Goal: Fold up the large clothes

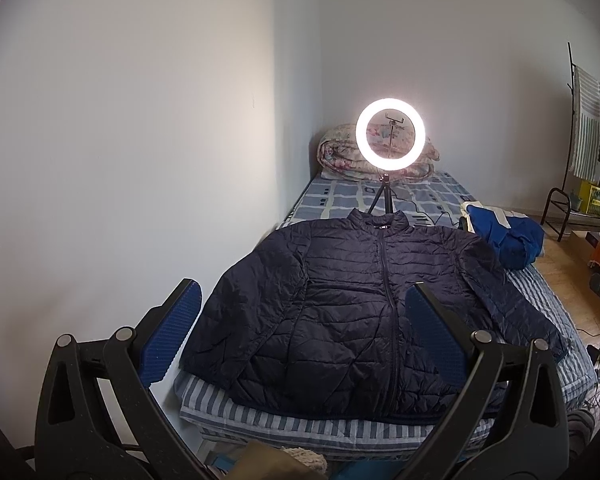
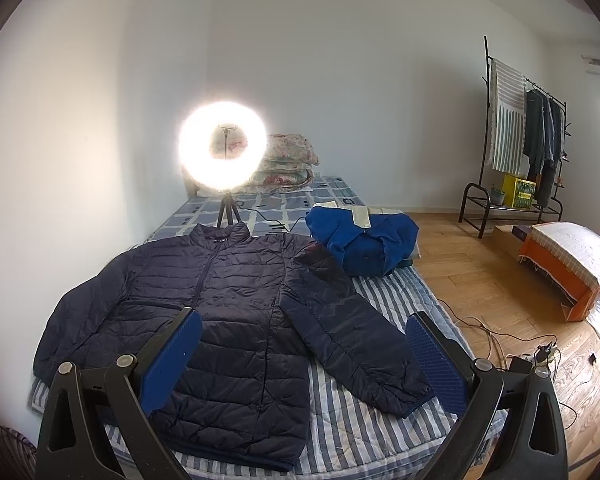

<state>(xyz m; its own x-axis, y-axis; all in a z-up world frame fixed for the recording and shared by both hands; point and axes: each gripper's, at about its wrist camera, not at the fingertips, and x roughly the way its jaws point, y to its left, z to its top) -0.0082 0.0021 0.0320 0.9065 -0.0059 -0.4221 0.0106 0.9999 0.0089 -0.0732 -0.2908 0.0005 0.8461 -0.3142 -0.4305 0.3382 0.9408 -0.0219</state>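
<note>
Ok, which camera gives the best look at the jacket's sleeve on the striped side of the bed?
The right wrist view: the sleeve lies whole, shoulder to cuff, between the open right claw's fingers. In the left wrist view that sleeve is squeezed toward the edge, its cuff behind a finger.

My left gripper's (image 1: 300, 332) right finger hides part of the jacket's (image 1: 340, 312) front. The ring light's (image 2: 222, 145) glare washes out whatever its holder carries.

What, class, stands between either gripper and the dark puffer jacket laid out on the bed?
Nothing visible. The puffer jacket lies flat and uncovered ahead of both open grippers, left gripper and right gripper; the blue garment sits beyond its shoulder.
</note>
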